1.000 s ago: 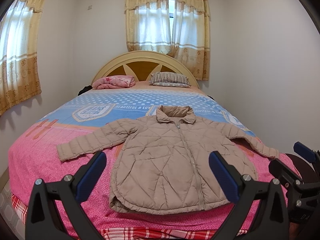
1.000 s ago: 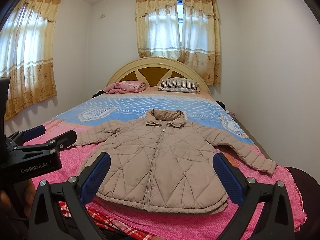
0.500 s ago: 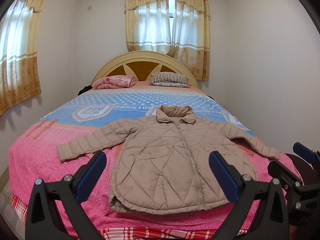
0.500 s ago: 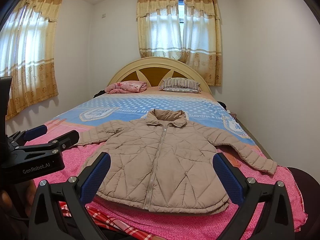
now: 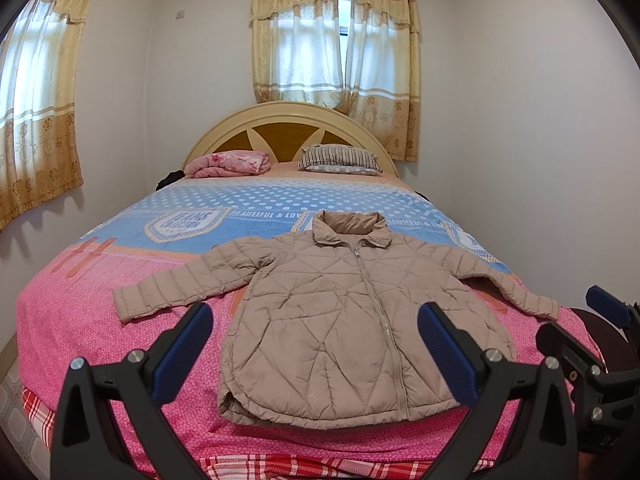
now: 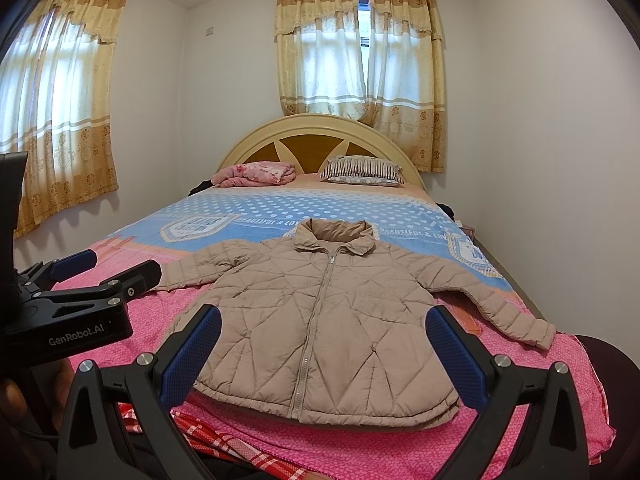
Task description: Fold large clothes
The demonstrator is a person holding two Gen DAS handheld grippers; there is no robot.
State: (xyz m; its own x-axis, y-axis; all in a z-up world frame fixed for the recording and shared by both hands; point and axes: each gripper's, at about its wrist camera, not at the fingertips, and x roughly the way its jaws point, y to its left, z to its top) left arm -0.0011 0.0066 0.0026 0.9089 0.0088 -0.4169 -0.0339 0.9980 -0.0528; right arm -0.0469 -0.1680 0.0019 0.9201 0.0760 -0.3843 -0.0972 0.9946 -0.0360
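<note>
Jacket [image 5: 340, 320], quilted and beige, lies zipped and flat on the pink bedspread [image 5: 72, 320] ahead of us, collar-to-hem axis running away, sleeves outspread, each nearer its own-side gripper, left gripper [image 5: 312, 344] and right gripper [image 6: 324, 348] both spread wide, holding nothing.

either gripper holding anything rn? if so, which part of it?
Nothing held. The left gripper and right gripper both stand open, short of the jacket, which lies flat and zipped on the bed, sleeves spread.
</note>
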